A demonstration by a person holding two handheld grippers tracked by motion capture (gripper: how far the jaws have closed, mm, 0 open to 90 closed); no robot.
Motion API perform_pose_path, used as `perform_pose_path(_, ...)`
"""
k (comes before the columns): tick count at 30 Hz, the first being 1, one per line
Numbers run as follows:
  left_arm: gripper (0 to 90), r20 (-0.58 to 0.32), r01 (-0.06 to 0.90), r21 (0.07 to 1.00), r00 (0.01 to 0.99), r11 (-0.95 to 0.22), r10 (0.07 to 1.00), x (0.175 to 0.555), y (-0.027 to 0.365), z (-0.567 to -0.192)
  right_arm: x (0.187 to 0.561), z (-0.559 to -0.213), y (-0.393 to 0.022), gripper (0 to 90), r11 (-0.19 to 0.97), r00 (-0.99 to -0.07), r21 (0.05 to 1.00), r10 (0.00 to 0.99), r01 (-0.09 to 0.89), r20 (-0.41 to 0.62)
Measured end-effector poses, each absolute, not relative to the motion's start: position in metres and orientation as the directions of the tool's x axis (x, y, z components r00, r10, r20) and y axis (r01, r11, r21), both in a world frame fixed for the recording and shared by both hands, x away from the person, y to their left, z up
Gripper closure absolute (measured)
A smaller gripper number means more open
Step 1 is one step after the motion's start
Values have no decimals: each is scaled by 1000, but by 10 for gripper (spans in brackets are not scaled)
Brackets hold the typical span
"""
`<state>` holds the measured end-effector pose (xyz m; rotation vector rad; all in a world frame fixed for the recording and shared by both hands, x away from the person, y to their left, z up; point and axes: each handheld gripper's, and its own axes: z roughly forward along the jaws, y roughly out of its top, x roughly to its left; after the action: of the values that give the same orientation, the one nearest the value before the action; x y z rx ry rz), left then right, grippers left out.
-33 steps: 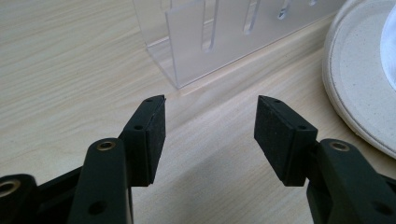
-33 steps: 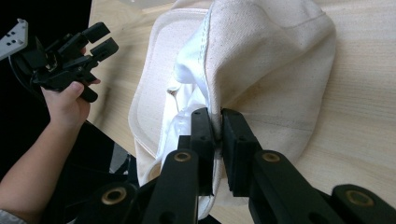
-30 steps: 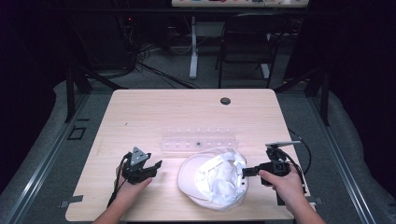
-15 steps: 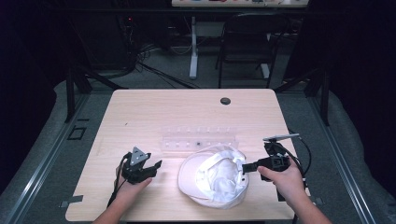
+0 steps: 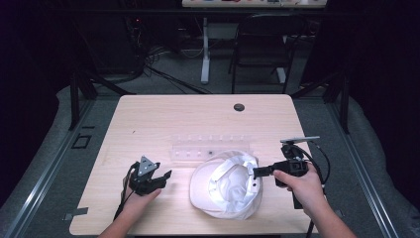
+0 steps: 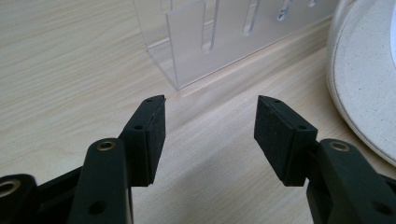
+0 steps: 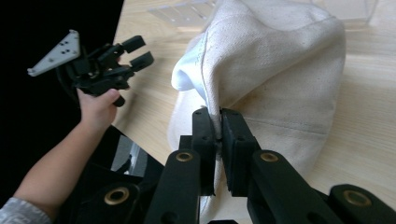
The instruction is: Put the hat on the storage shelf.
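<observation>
A white cloth cap [image 5: 225, 186] lies upside down on the wooden table [image 5: 198, 119], near the front edge. My right gripper [image 5: 255, 172] is shut on its right rim and holds that edge raised off the table. In the right gripper view the jaws [image 7: 218, 126] pinch the cap's [image 7: 280, 74] seam, and the fabric hangs folded over them. My left gripper [image 5: 163, 176] rests to the left of the cap, open and apart from it. Between its pads [image 6: 210, 126] there is only bare wood, with the cap's brim [image 6: 369, 84] off to the right.
A clear acrylic rack [image 5: 208, 148] with slots stands just behind the cap; it also rises ahead of the left jaws [image 6: 219, 37]. A black round cable hole [image 5: 239, 107] sits near the table's far edge. A chair [image 5: 262, 44] and cables lie beyond the table.
My right gripper has risen a little with the cap's rim pinched in it, lifting that side of the cap. The left gripper has stayed put.
</observation>
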<state>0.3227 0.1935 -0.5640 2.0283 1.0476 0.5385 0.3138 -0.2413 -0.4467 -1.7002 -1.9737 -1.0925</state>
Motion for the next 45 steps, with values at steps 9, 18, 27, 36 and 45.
perform_pose_path(9, 442, 18, 492, 792, 572, -361, 820, 323, 194, -564, 316, -435, -240, 848, -8, -274, 353, 615, 935, 739)
perform_pose_path(18, 442, 19, 492, 792, 572, -361, 820, 323, 193, -564, 316, -425, -232, 848, -3, -300, 373, 587, 928, 752)
perform_pose_path(27, 442, 20, 490, 792, 573, -363, 819, 323, 192, -565, 318, -410, -217, 848, 4, -350, 419, 557, 908, 753)
perform_pose_path(36, 442, 18, 490, 792, 576, -363, 817, 323, 192, -565, 320, -395, -205, 848, 15, -402, 464, 525, 885, 750)
perform_pose_path(45, 442, 24, 480, 794, 589, -373, 808, 320, 188, -564, 321, -384, -208, 849, -11, -416, 492, 517, 871, 748)
